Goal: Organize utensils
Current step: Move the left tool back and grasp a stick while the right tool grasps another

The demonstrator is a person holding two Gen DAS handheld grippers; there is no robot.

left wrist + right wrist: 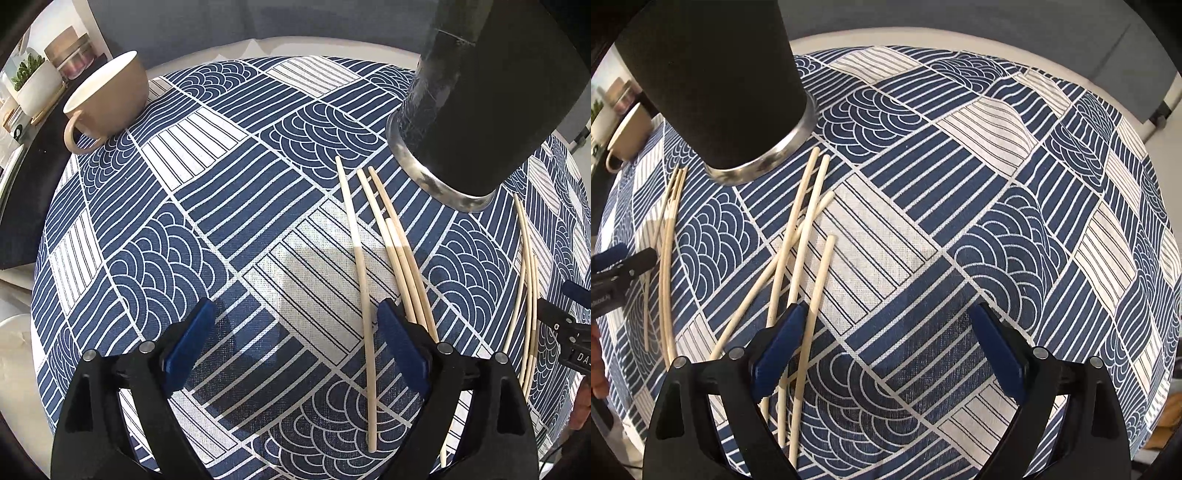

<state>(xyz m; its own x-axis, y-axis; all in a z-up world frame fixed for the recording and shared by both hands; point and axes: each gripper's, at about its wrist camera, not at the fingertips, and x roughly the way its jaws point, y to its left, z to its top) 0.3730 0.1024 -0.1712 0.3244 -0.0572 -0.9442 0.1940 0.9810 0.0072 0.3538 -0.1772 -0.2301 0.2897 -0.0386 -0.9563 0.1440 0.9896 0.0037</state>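
Note:
Several pale wooden chopsticks lie loose on a blue-and-white patterned tablecloth (229,206). In the left wrist view one chopstick (364,295) lies between my fingers, a bundle of three (400,258) runs under my right finger, and more chopsticks (528,288) lie far right. A tall black tumbler (476,110) with a silver base stands behind them. My left gripper (295,325) is open and empty above the cloth. In the right wrist view several chopsticks (801,258) lie by my left finger, others (666,258) farther left, below the tumbler (720,85). My right gripper (886,328) is open and empty.
A beige mug (110,99) stands at the far left table edge, also seen in the right wrist view (628,133). A shelf with jars and a small plant (33,77) lies beyond it. The other gripper's tip shows at the right edge (569,325) and at the left edge (617,269).

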